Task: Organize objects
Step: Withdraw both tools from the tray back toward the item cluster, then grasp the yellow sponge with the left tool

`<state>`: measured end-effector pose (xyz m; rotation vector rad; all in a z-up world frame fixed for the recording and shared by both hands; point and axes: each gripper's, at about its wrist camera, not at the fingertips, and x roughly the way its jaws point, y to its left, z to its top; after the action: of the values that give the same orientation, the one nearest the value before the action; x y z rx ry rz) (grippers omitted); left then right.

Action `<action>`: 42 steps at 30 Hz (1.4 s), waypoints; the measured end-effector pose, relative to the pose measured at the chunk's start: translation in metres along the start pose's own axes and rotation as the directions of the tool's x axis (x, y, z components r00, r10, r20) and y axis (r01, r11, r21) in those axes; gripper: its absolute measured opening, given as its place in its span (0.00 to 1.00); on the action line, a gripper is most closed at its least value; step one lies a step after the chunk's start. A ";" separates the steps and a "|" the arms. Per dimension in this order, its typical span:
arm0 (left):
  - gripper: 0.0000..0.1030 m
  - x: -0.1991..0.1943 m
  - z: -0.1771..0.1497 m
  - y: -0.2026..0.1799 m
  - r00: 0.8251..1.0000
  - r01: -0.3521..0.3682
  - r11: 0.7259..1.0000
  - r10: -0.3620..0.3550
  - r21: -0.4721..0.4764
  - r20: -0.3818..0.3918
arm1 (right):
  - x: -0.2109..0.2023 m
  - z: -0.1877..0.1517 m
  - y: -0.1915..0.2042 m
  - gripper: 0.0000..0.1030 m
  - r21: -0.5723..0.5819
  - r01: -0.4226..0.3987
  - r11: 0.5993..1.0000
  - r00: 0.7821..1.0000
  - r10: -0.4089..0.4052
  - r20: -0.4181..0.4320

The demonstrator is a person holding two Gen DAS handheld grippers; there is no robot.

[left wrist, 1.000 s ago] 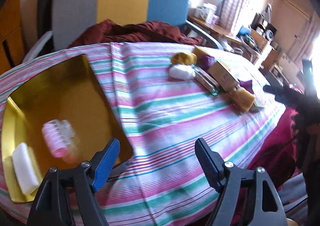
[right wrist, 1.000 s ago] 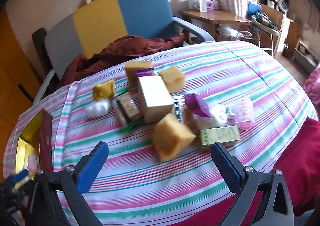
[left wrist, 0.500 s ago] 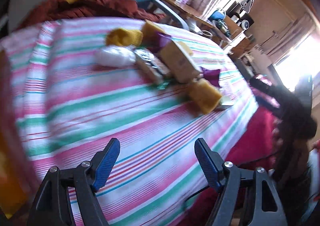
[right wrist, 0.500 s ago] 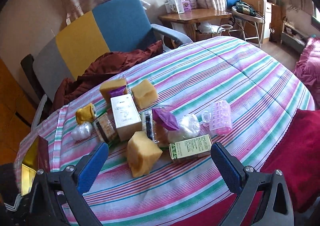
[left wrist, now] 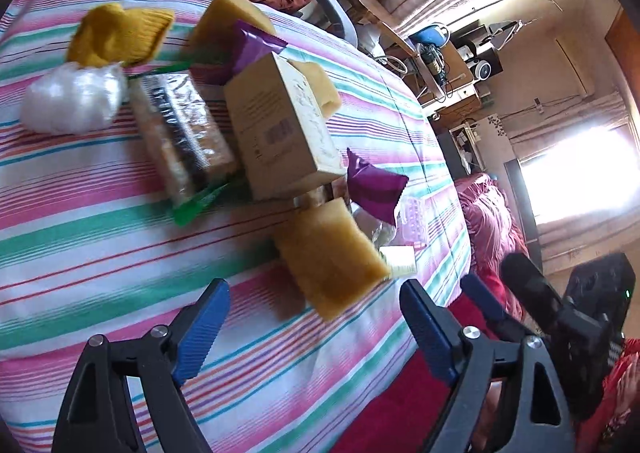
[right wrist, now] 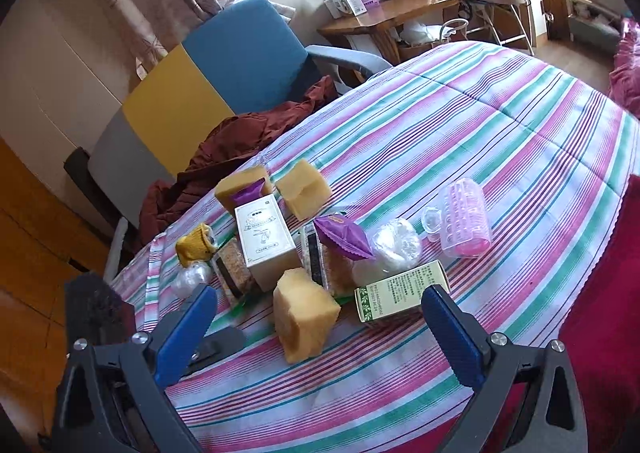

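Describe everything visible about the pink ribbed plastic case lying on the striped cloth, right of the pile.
The pink plastic case is a translucent, rounded container with rows of raised bumps, darker pink at its near end. A small clear loop or clasp sticks out on its left side. It lies on its side on the striped cloth, apart from the pile, with the clear plastic-wrapped bundle just left of it. Nothing grips it. In the left wrist view it is mostly hidden.

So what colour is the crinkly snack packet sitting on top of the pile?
Purple; the crinkly snack packet shows best in the right wrist view.
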<state>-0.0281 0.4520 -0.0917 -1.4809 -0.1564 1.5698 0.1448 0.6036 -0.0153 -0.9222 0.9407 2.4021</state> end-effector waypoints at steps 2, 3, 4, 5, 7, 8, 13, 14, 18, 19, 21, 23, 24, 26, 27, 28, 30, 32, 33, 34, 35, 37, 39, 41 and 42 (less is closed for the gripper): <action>0.89 0.012 0.004 -0.001 1.000 -0.010 1.000 0.010 -0.022 -0.008 | 0.000 0.000 -0.001 1.00 0.008 -0.018 1.000 1.000 0.018 0.002; 0.89 0.019 0.006 0.000 1.000 -0.001 0.999 0.001 -0.047 -0.014 | -0.001 -0.001 -0.003 1.00 0.017 -0.033 0.999 0.999 0.033 0.005; 0.89 0.024 0.008 0.000 1.000 0.003 0.998 -0.004 -0.060 -0.021 | -0.001 -0.001 -0.005 1.00 0.027 -0.043 0.999 0.999 0.043 0.005; 0.89 0.029 0.009 0.000 1.000 -0.002 0.998 0.000 -0.068 -0.026 | -0.001 -0.001 -0.007 1.00 0.038 -0.049 0.998 0.999 0.049 0.006; 0.89 0.038 0.011 -0.001 0.999 -0.009 0.997 0.006 -0.078 -0.036 | -0.003 -0.001 -0.010 1.00 0.056 -0.067 0.996 0.998 0.066 0.018; 0.89 0.042 0.011 -0.001 0.999 -0.007 0.997 0.004 -0.083 -0.044 | -0.003 -0.002 -0.012 1.00 0.063 -0.078 0.995 0.997 0.076 0.022; 0.89 0.052 0.015 -0.016 0.997 -0.071 0.997 0.070 -0.034 -0.038 | -0.004 -0.001 -0.014 1.00 0.077 -0.105 0.991 0.994 0.103 0.029; 0.88 0.054 0.015 -0.018 0.996 -0.086 0.996 0.084 -0.029 -0.038 | -0.004 -0.001 -0.014 1.00 0.077 -0.106 0.991 0.994 0.104 0.029; 0.77 0.055 0.010 -0.024 0.986 -0.163 0.986 0.163 0.019 -0.035 | -0.004 -0.001 -0.014 1.00 0.077 -0.107 0.991 0.994 0.105 0.026; 0.72 0.054 0.008 -0.024 0.987 -0.154 0.987 0.156 0.037 -0.033 | -0.004 -0.001 -0.014 1.00 0.075 -0.105 0.992 0.994 0.103 0.024; 0.66 0.050 0.006 -0.022 0.991 -0.125 0.991 0.127 0.052 -0.046 | -0.002 -0.001 -0.013 1.00 0.068 -0.098 0.993 0.995 0.098 0.012; 0.64 0.044 0.004 -0.019 0.993 -0.103 0.993 0.106 0.053 -0.053 | 0.000 0.001 -0.010 1.00 0.052 -0.080 0.995 0.997 0.081 -0.011; 0.63 0.039 0.003 -0.016 0.994 -0.093 0.994 0.096 0.054 -0.057 | 0.002 0.001 -0.009 1.00 0.040 -0.072 0.997 0.997 0.073 -0.025; 0.63 0.028 0.000 -0.010 0.995 -0.071 0.996 0.074 0.053 -0.063 | 0.007 0.005 -0.004 1.00 0.007 -0.057 0.998 0.996 0.057 -0.074; 0.63 0.018 -0.002 -0.006 0.996 -0.057 0.997 0.061 0.061 -0.069 | 0.012 0.009 -0.001 1.00 -0.014 -0.048 0.999 0.994 0.046 -0.104; 0.62 0.013 -0.004 -0.002 0.996 -0.052 0.996 0.057 0.071 -0.072 | 0.014 0.012 0.000 1.00 -0.032 -0.038 0.999 0.992 0.034 -0.122; 0.62 -0.004 -0.012 0.007 0.996 -0.032 0.996 0.039 0.084 -0.079 | 0.020 0.022 0.006 0.99 -0.088 -0.007 0.996 0.989 -0.006 -0.148; 0.61 -0.019 -0.020 0.014 0.996 -0.042 0.993 0.050 0.113 -0.070 | 0.027 0.034 0.014 0.92 -0.156 0.024 0.987 0.985 -0.050 -0.166; 0.61 -0.027 -0.027 0.018 0.996 -0.045 0.989 0.055 0.140 -0.065 | 0.031 0.040 0.019 0.90 -0.193 0.036 0.981 0.983 -0.070 -0.172; 0.61 -0.034 -0.032 0.021 0.996 -0.050 0.986 0.061 0.161 -0.063 | 0.037 0.045 0.024 0.87 -0.233 0.049 0.971 0.980 -0.092 -0.179; 0.61 -0.041 -0.039 0.024 0.996 -0.060 0.981 0.072 0.185 -0.058 | 0.044 0.050 0.027 0.84 -0.265 0.060 0.962 0.975 -0.113 -0.191; 0.60 -0.050 -0.047 0.032 0.995 -0.067 0.977 0.080 0.203 -0.056 | 0.062 0.056 0.032 0.81 -0.325 0.074 0.943 0.961 -0.155 -0.229; 0.60 -0.055 -0.052 0.037 0.996 -0.064 0.976 0.076 0.208 -0.051 | 0.083 0.059 0.035 0.78 -0.367 0.097 0.925 0.944 -0.203 -0.262; 0.60 -0.053 -0.056 0.035 0.996 -0.065 0.974 0.077 0.219 -0.048 | 0.100 0.060 0.037 0.73 -0.398 0.109 0.911 0.930 -0.235 -0.284; 0.61 -0.056 -0.060 0.037 0.996 -0.068 0.971 0.080 0.228 -0.046 | 0.105 0.060 0.037 0.71 -0.408 0.120 0.905 0.922 -0.254 -0.291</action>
<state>-0.0072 0.3642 -0.0917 -1.3615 0.1082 1.5489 0.0242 0.6332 -0.0392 -1.5357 0.4530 2.3373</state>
